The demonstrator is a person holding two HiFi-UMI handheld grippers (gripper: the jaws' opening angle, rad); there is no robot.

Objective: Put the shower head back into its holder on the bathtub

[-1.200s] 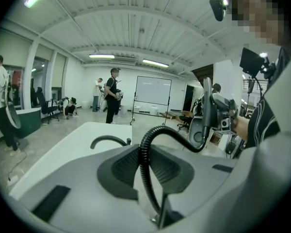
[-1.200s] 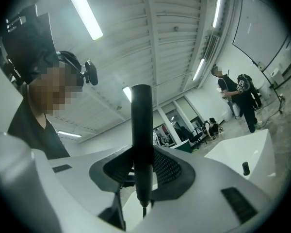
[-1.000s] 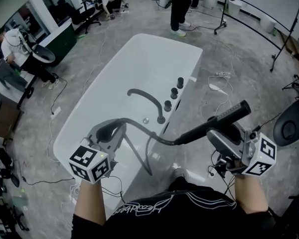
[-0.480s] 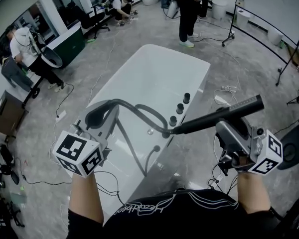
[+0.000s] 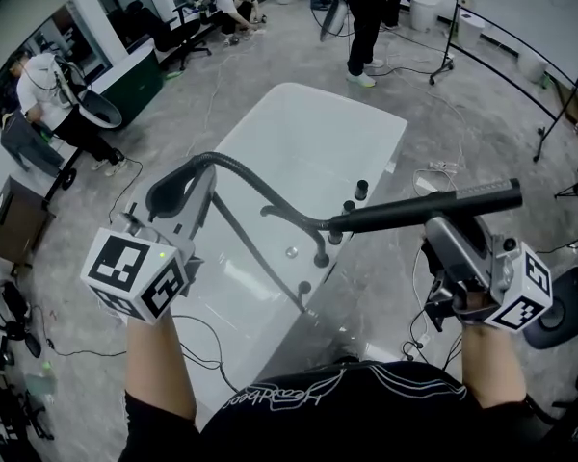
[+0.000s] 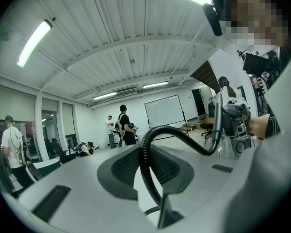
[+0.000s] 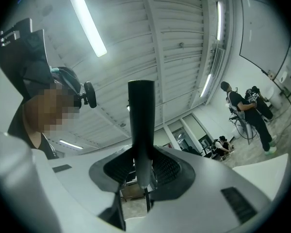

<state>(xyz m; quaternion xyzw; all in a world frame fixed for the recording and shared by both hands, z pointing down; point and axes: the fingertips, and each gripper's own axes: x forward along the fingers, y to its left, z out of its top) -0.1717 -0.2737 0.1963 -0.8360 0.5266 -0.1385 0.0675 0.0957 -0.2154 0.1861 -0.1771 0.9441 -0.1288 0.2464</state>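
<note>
In my right tongs [image 5: 438, 224] the shower head [image 5: 433, 203] is black, its ribbed hose [image 5: 233, 165] dark grey, the bathtub [image 5: 299, 123] beneath white.

Grey concrete floor [image 5: 482, 114], a whiteboard [image 6: 164, 110] on the far wall (people [image 6: 125, 125] stand nearby), strip lights [image 6: 34, 42] overhead.

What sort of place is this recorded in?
Likely a test studio, not a home: a freestanding bathtub on a bare concrete floor, tripod stands, other people working nearby.

One white bathtub [image 5: 270, 128], one shower head [image 5: 433, 204], one hose [image 5: 237, 163], one spout [image 5: 320, 250], three knobs [image 5: 361, 189], two grippers: left gripper [image 5: 178, 192], right gripper [image 5: 445, 227]; three people [image 5: 40, 80] beyond
</note>
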